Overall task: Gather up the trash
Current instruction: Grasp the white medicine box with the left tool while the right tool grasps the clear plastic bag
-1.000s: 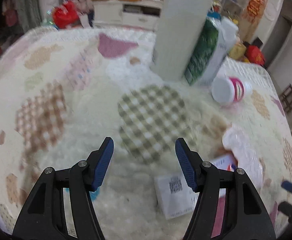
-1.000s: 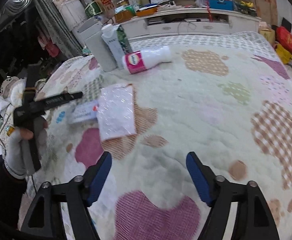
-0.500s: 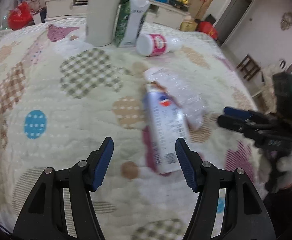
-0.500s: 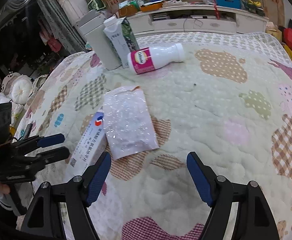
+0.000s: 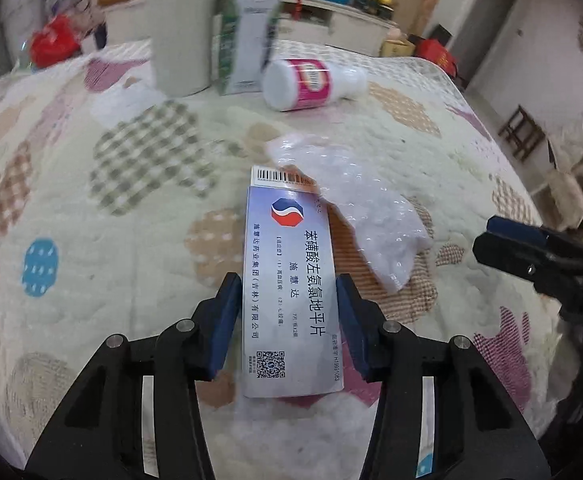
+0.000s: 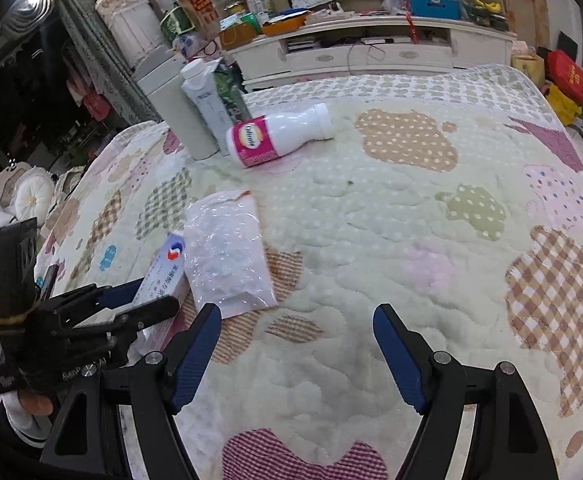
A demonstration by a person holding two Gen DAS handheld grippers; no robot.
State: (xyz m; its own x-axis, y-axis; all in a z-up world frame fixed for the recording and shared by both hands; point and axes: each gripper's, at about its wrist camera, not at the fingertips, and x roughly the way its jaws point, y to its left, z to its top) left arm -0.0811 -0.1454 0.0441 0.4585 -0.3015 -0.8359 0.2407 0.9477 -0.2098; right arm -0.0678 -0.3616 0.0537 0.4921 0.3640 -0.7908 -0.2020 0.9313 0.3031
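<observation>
A flat blue-white medicine box (image 5: 289,276) lies on the patterned quilt. My left gripper (image 5: 287,294) is around its near end, one blue pad at each long side; whether they press it I cannot tell. It also shows in the right wrist view (image 6: 139,304) with the box (image 6: 163,276). A clear bubble-wrap bag (image 5: 355,204) lies touching the box on the right, also in the right wrist view (image 6: 227,256). A white bottle with a pink label (image 5: 311,84) lies on its side further back. My right gripper (image 6: 297,334) is open and empty over bare quilt.
A grey cylindrical bin (image 5: 179,32) and a green-white carton (image 5: 247,36) stand at the far edge of the quilt (image 6: 391,240). A white cabinet with clutter (image 6: 371,48) stands beyond. The right gripper shows at the right of the left wrist view (image 5: 539,256).
My left gripper swung from the bin area to the medicine box and has narrowed around its near end. The right gripper view shifted slightly; its jaws stay open.
</observation>
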